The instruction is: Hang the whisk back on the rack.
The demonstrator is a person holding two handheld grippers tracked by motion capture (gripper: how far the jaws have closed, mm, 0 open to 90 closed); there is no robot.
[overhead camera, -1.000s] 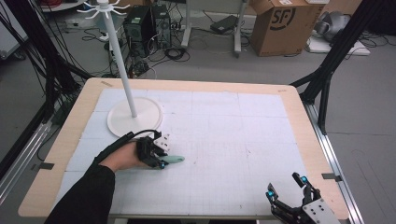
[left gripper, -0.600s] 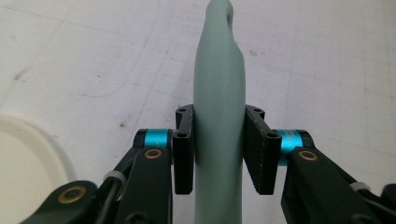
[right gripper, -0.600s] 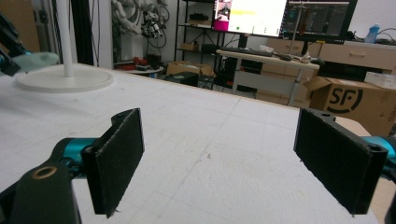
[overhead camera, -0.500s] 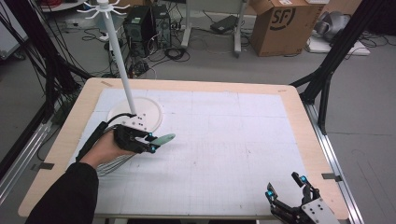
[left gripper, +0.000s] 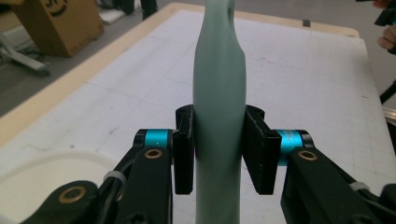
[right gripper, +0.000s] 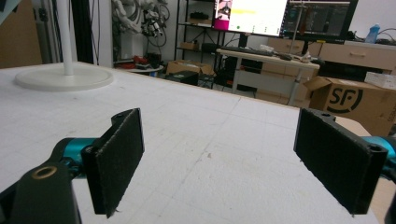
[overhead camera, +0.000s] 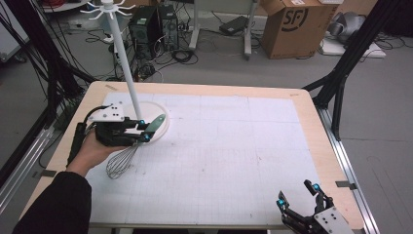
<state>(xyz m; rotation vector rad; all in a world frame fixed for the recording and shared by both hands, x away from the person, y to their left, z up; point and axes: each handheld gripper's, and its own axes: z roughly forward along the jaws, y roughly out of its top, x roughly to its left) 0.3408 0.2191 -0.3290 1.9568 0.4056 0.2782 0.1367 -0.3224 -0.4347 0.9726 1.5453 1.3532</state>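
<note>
The white gridded table mat carries a tall white hanging stand, its round base at the near-left and hooks at the top of the pole. The step in hand looks like carrying a whisk to that stand to hang it. The left gripper holds the whisk up off the mat, right beside the pole and over the base's edge. In the high view the wire balloon hangs down toward the person's side, while the pale green handle points up and away past the jaws.

In the left gripper view the black pads are clamped on either side of that green handle, gripping it about midway along; the handle runs straight up between them, and a hanging hole seems to sit at its far tip, cut off by the frame's top edge.

The next move probably calls for raising the whisk much higher, to the level of the hooks, and lining that end hole up with one prong before letting go. The grip sits well below the tip, which should leave room for the hook.

The right gripper rests at the table's near-right corner, well apart from the work, its jaws spread wide with nothing between them.
</note>
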